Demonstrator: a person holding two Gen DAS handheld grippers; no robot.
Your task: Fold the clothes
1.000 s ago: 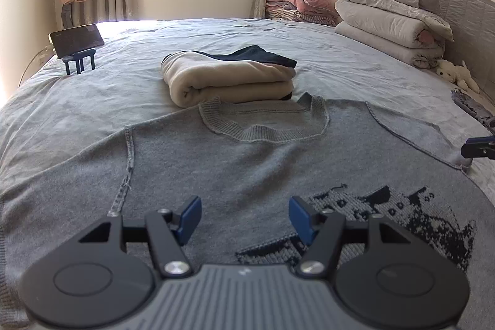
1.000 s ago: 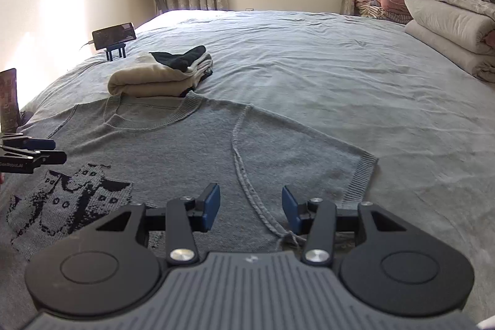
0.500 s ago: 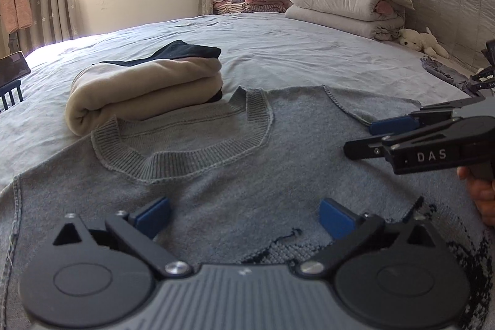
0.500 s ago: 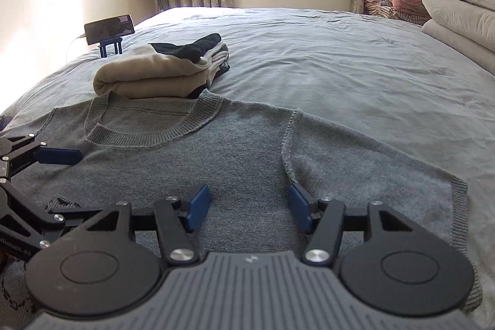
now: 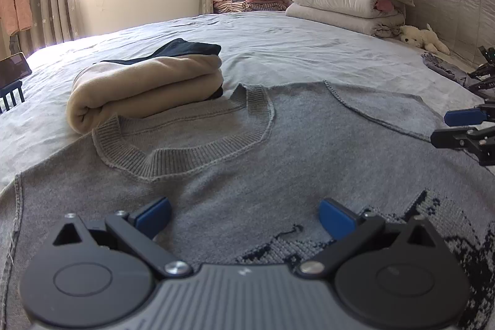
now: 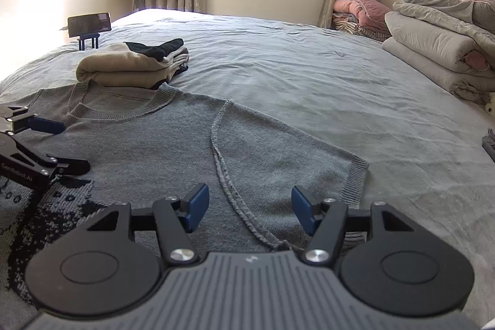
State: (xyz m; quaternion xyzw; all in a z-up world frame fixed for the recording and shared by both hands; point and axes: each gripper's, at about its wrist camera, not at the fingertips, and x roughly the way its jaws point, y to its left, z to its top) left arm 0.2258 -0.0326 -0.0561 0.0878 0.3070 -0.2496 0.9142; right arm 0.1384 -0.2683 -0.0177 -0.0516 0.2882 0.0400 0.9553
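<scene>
A grey knit sweater (image 5: 294,150) with a dark woven pattern lies flat, front up, on the bed. My left gripper (image 5: 244,217) hovers low over its chest below the ribbed collar (image 5: 185,156), jaws wide open, with nothing between them. My right gripper (image 6: 250,207) hangs over the sleeve seam (image 6: 222,169) near the ribbed cuff (image 6: 355,184). Its jaws are opening and nothing is between them. In the left wrist view the right gripper (image 5: 444,129) shows at the right edge. The left gripper (image 6: 69,146) sits at the left edge of the right wrist view.
A folded beige garment pile (image 5: 145,88) with a dark piece on top touches the collar's far side. A phone on a stand (image 6: 89,23) is at the bed's far left. Stacked quilts (image 5: 346,2) and a plush toy (image 5: 423,37) are by the headboard.
My left gripper came closer to the collar and opened wide, then held still. My right gripper widened its jaws and, after sitting nearer the chest, is back over the sleeve seam.
</scene>
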